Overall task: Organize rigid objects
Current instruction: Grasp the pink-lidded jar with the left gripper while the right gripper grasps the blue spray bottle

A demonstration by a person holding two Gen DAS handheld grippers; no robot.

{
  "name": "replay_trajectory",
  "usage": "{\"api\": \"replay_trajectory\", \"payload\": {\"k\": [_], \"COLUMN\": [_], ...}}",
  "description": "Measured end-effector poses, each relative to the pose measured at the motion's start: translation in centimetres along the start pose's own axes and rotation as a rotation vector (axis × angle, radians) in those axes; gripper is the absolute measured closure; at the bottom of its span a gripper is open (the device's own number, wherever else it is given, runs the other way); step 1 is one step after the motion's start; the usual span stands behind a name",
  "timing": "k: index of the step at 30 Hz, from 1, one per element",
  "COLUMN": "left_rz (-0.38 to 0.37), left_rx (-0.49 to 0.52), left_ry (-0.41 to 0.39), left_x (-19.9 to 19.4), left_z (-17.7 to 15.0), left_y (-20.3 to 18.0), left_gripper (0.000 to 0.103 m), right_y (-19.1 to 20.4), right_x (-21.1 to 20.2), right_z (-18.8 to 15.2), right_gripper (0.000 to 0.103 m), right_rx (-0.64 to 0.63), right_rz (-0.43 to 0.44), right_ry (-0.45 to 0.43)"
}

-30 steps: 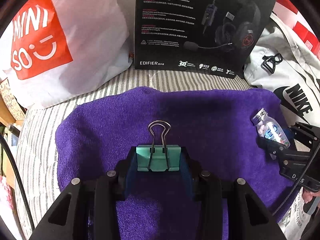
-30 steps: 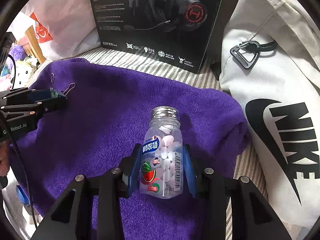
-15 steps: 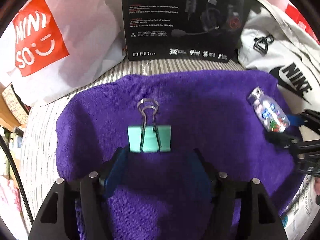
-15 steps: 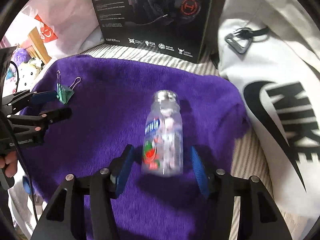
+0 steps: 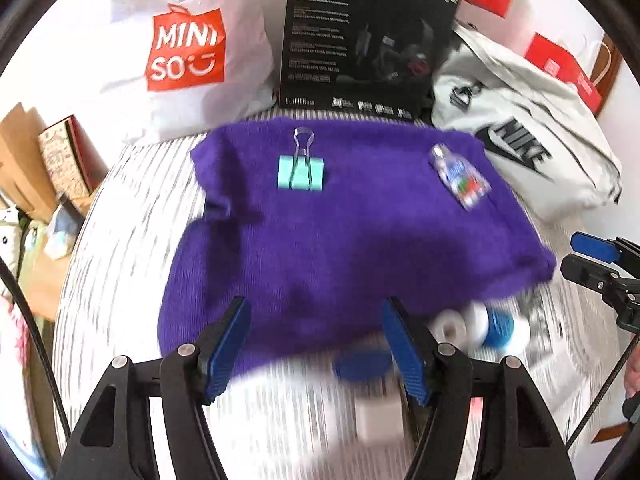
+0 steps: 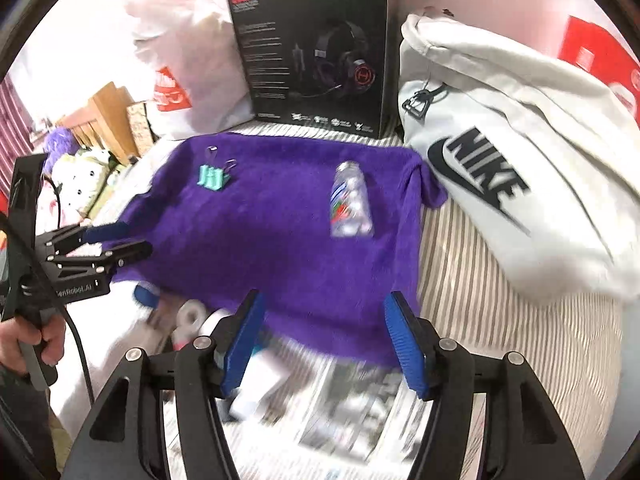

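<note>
Flat, bottle (image 6: 350, 200) cap pointing away, clip (image 5: 301, 172) handles likewise

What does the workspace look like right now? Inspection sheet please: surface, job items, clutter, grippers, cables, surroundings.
Surface: purple towel spread over a striped sheet.
Job's things: teal binder clip and clear candy bottle, lying apart on the towel, neither held.
Clutter: tape rolls, a white block and printed paper at the towel's near edge, blurred.
Grippers: left gripper open and empty; right gripper opening, nothing between its fingers.
Cables: black cable beside the left gripper's handle.
Surroundings: headset box, white Nike bag, Miniso bag.
</note>
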State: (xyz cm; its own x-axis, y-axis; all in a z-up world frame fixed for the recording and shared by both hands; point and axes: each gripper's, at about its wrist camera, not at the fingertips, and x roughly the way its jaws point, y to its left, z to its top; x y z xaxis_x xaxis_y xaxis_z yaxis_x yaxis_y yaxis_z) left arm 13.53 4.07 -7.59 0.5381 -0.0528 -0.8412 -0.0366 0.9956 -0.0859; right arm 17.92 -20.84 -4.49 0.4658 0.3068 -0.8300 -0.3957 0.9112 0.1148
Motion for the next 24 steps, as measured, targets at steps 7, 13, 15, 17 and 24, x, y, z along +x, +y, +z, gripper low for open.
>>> {"api": "replay_trajectory", "payload": {"k": [7, 13, 15, 17, 24], "left_rz": [0.031, 0.044, 0.050, 0.038, 0.061], "left_rx": [0.026, -0.005, -0.027, -0.040, -0.034], "left_ry": [0.030, 0.051, 0.059, 0.061, 0.056], "left_x": [0.6, 2.6, 3.2, 3.6, 3.8], "left_z": [-3.0, -2.8, -2.8, -2.9, -2.6], "left_y": [-1.6, -1.9, -1.6, -1.6, -1.3], "left_gripper": [0.037, 0.037, 0.038, 0.046, 0.068], "right_y": [1.0, 1.3, 1.5, 1.8, 3.3], "right_x": [0.4, 1.3, 1.5, 1.6, 3.7], "right_z": [-5.4, -7.5, -7.6, -7.5, -5.9], "right_gripper": [0.040, 0.040, 0.040, 0.040, 0.041], "right_rx": [0.059, 0.081, 0.072, 0.056, -0.069], "right_rz": [0.037, 0.047, 0.042, 0.046, 0.026], "right_ry": [0.041, 0.068, 0.066, 0.064, 0.079]}}
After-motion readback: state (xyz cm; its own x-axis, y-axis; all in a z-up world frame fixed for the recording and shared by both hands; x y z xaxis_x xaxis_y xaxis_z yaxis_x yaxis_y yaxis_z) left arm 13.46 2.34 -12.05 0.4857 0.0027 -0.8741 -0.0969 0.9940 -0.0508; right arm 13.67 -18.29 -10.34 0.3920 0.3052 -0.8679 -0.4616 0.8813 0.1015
